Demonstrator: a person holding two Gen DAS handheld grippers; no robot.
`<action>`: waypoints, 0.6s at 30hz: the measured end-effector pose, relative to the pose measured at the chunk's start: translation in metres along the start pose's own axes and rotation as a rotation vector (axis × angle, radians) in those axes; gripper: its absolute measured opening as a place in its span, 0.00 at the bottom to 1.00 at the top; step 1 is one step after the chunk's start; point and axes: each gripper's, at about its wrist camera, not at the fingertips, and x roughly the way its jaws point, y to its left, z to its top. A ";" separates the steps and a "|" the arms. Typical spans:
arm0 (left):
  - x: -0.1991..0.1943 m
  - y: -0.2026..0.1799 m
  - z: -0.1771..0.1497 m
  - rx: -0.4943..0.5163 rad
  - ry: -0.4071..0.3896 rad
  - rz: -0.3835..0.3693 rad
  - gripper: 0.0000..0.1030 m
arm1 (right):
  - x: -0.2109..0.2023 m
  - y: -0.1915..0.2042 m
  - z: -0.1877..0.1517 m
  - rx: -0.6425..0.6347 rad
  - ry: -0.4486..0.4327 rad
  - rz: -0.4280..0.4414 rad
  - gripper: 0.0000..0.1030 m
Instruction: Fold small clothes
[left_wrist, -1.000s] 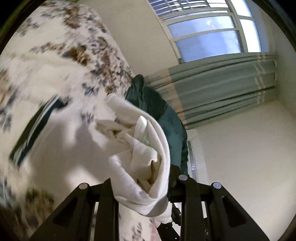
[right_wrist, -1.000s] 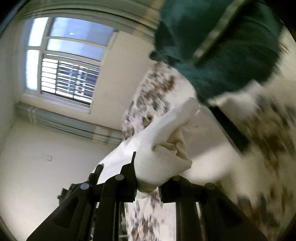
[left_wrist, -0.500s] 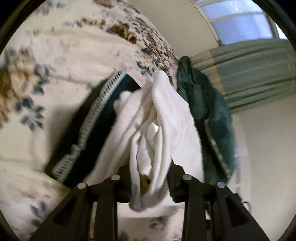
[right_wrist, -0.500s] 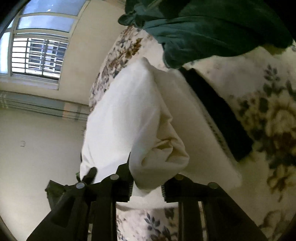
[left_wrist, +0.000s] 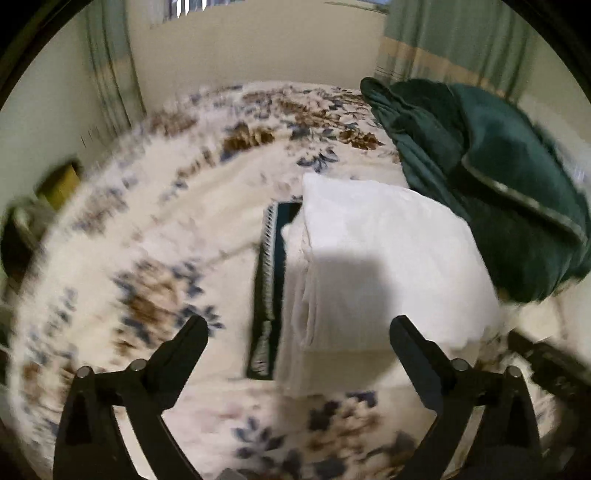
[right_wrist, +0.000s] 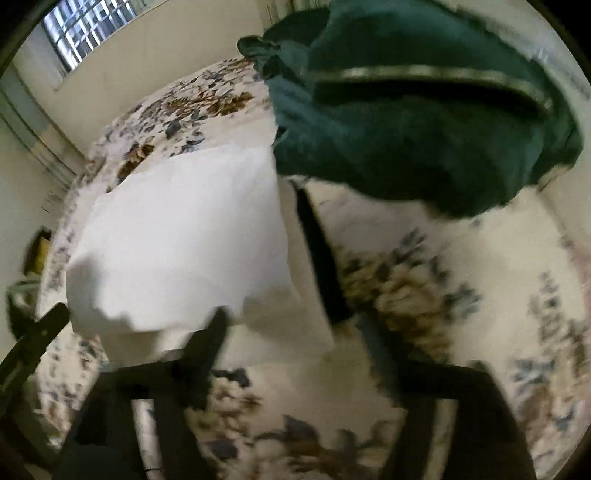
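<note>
White garment (left_wrist: 388, 266) folded on floral bedspread (left_wrist: 155, 229), left gripper (left_wrist: 299, 328) spread empty

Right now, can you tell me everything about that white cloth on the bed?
The white cloth is plain, soft-looking fabric, folded into a rough rectangle with stacked layers showing along its left edge. It lies flat on the flowery bedspread, partly covering a dark garment with a pale ribbed trim. Its far right corner meets the rumpled dark green clothing. Both hand-held grippers are open and not holding it; a shadow falls across its middle.
</note>
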 end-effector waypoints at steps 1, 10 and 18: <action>-0.007 -0.001 -0.001 0.013 -0.004 0.015 0.98 | -0.013 0.001 -0.001 -0.017 -0.025 -0.030 1.00; -0.108 -0.004 -0.013 0.029 -0.065 0.027 0.98 | -0.142 0.007 -0.021 -0.110 -0.145 -0.167 1.00; -0.230 -0.006 -0.031 0.055 -0.159 0.010 0.98 | -0.294 0.010 -0.064 -0.110 -0.263 -0.181 1.00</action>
